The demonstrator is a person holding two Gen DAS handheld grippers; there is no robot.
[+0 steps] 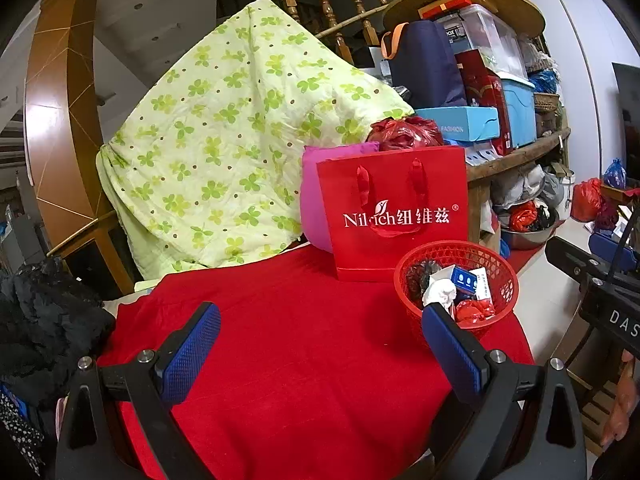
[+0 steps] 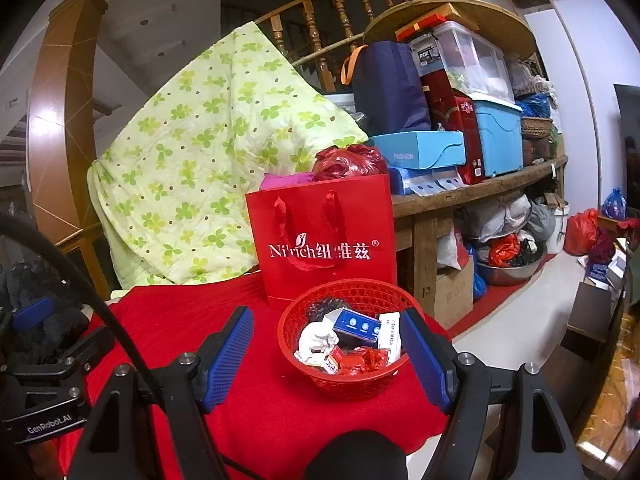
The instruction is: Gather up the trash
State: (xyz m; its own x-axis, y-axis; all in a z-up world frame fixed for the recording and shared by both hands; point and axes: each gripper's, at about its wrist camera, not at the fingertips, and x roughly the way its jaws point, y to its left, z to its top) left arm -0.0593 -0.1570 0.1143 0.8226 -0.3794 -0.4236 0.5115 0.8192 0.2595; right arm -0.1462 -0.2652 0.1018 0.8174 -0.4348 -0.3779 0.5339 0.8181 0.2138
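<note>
The room is evenly lit by soft indoor light, bright enough, with only faint shadows on the red cloth (image 1: pixel 300 340). Glare sits on the glossy wooden column (image 1: pixel 52 120) at left. Both fisheye views bend straight lines near the rim and fade into black corners. Reds look oversaturated; far shelves are slightly soft.

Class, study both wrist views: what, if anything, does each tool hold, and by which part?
Nothing is held. The left tool and the right tool are both open and empty; the trash lies in the red basket.
</note>
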